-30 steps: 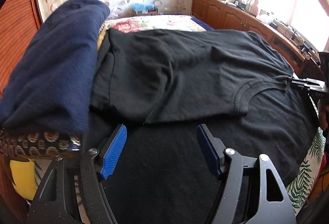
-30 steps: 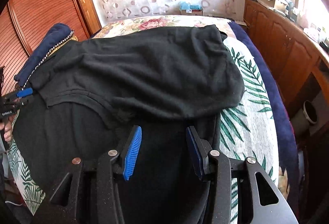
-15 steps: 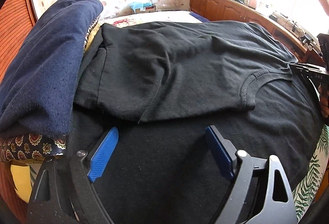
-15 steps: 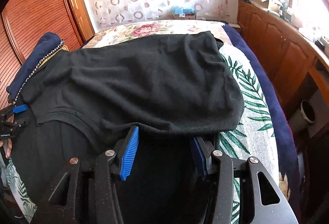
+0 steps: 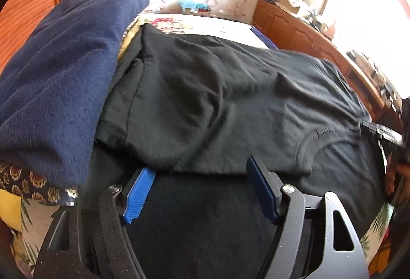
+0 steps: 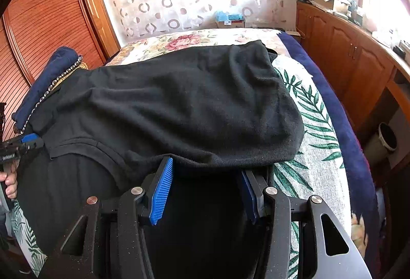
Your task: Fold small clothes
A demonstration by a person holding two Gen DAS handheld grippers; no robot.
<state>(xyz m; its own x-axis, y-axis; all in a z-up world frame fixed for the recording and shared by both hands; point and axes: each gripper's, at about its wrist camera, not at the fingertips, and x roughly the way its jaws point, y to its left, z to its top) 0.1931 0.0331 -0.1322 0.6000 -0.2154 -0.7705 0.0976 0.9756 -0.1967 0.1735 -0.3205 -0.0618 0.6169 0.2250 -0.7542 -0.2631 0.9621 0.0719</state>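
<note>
A black T-shirt (image 5: 217,104) lies on the bed with its far half folded over toward me; it also shows in the right wrist view (image 6: 179,104). My left gripper (image 5: 200,174) is open, its blue fingertips at the folded edge near the sleeve side. My right gripper (image 6: 205,174) is open, its fingertips tucked just under the folded edge near the collar (image 6: 84,148). The fabric lies between the jaws, not pinched. The left gripper shows at the left edge of the right wrist view (image 6: 23,143).
A navy blanket (image 5: 59,84) is piled on the left of the bed, over patterned cushions (image 5: 23,176). The leaf-print bedspread (image 6: 312,125) shows on the right. Wooden cabinets (image 6: 353,69) line the right wall, a wooden wardrobe (image 6: 38,22) the left. A bin (image 6: 387,138) stands on the floor.
Both grippers have moved forward to the shirt's folded edge. The left jaws have narrowed a little but remain open. The right fingertips have slid under the edge.
</note>
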